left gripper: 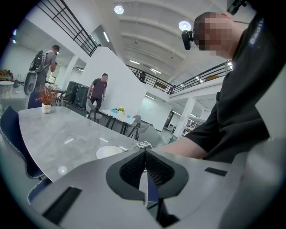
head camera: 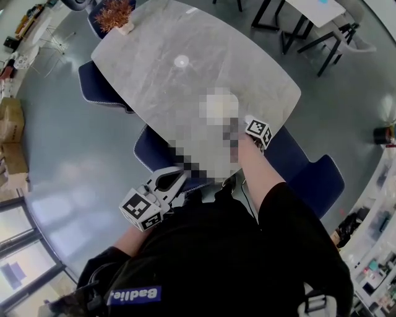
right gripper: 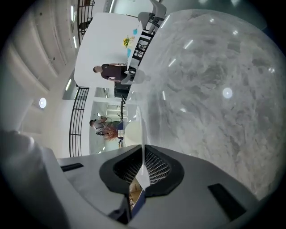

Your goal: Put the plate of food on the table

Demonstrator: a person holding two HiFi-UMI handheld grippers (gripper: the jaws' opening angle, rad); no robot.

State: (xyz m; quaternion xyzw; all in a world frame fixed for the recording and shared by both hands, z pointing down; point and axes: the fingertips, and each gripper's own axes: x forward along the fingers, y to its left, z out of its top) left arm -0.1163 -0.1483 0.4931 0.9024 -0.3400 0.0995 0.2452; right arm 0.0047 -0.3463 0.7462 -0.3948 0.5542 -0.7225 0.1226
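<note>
On the grey table [head camera: 154,68], near the person's edge, the plate [left gripper: 108,152] rests flat. Its inside looks pale cream, but the food is too small to tell. The R gripper [right gripper: 143,156] has its jaws closed tight on the plate's thin white rim, seen edge-on. The L gripper [left gripper: 145,154] is off the table, above a blue chair [head camera: 151,151], jaws together w/ nothing between them. At the far end a small pot [head camera: 125,28] holds a reddish dry plant [head camera: 114,12].
</note>
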